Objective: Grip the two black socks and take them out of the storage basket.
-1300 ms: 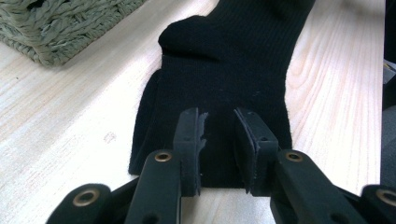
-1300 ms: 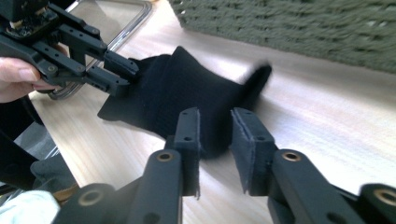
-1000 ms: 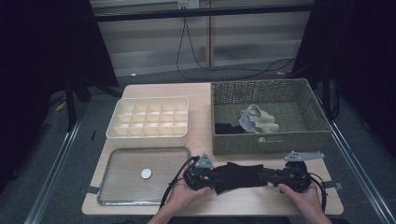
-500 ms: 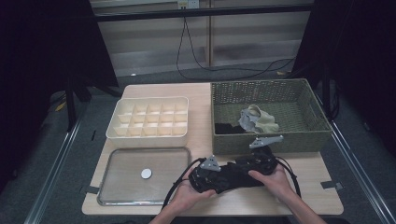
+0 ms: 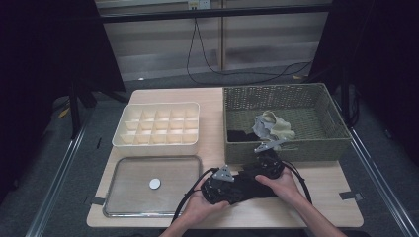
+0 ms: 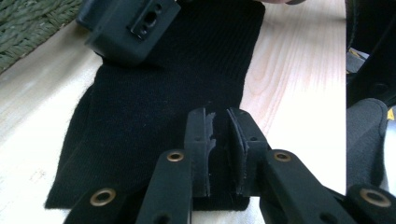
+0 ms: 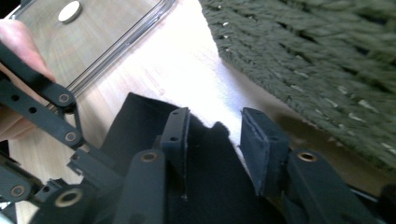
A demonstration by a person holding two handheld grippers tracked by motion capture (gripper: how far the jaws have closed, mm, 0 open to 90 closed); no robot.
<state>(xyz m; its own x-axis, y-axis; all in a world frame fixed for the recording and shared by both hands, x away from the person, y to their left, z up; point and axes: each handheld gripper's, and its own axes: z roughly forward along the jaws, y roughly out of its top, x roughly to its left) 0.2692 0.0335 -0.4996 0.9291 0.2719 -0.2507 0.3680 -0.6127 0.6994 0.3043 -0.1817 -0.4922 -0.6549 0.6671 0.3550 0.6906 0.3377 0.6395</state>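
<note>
Left gripper view shows the left tongs (image 6: 224, 140) pinching the black sock (image 6: 177, 93); right tongs (image 7: 219, 140) have eased spread around its far edge, so the fold could slip loose

**A recording bench in a lab**

I work at a small wooden table (image 5: 326, 197) marked with tape, fenced by metal rails (image 5: 59, 182) and black curtains (image 5: 44, 74). Cables (image 5: 207, 54) hang from a wall socket behind. My props sit staged: wicker basket (image 5: 326, 143), compartment tray (image 5: 123, 143), clear tray (image 5: 123, 210).
</note>
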